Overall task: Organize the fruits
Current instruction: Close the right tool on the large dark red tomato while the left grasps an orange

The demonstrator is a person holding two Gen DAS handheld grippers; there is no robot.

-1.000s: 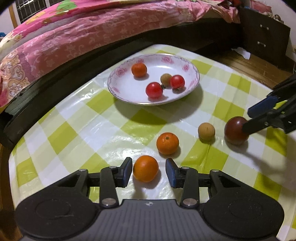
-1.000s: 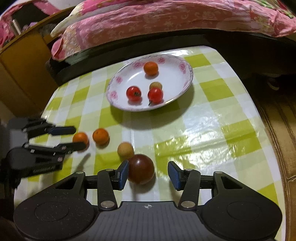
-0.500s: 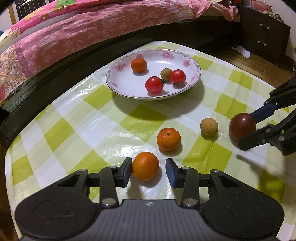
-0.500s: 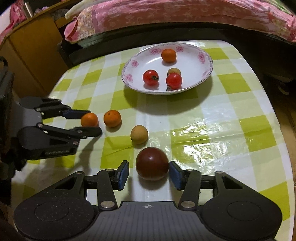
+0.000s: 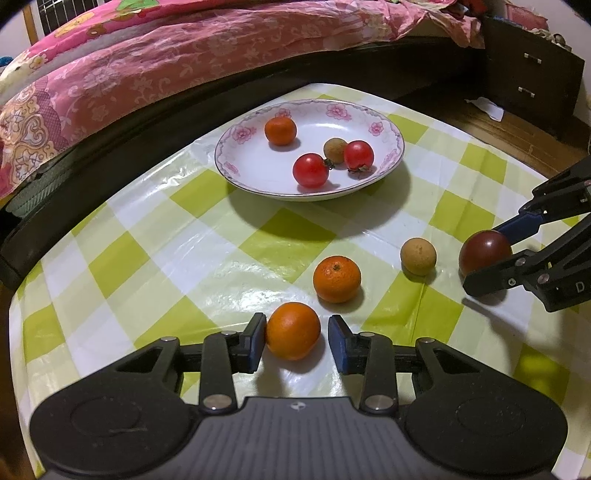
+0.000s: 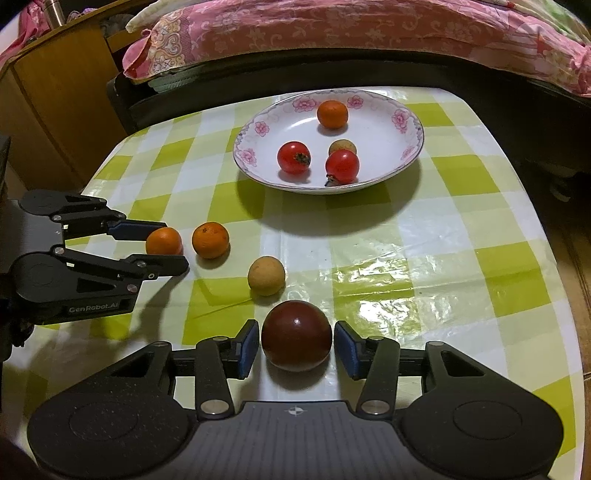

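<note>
While both grippers close, each has a fruit between its jaws on the checked cloth.

Nearest in the left wrist view, the left gripper brackets an orange: the left pad touches it, the right pad stands just apart, so it is not yet clenched. In the right wrist view the right gripper flanks a dark plum, with a slim gap at each pad, not yet gripping. From the plum, a tan fruit lies at 11 o'clock, and a second orange farther on at 10 o'clock, just beside the first. Farthest, at 12 o'clock, the plate holds two tomatoes, a small orange and a tan fruit. Behind the cloth runs a bed with pink covers.
</note>
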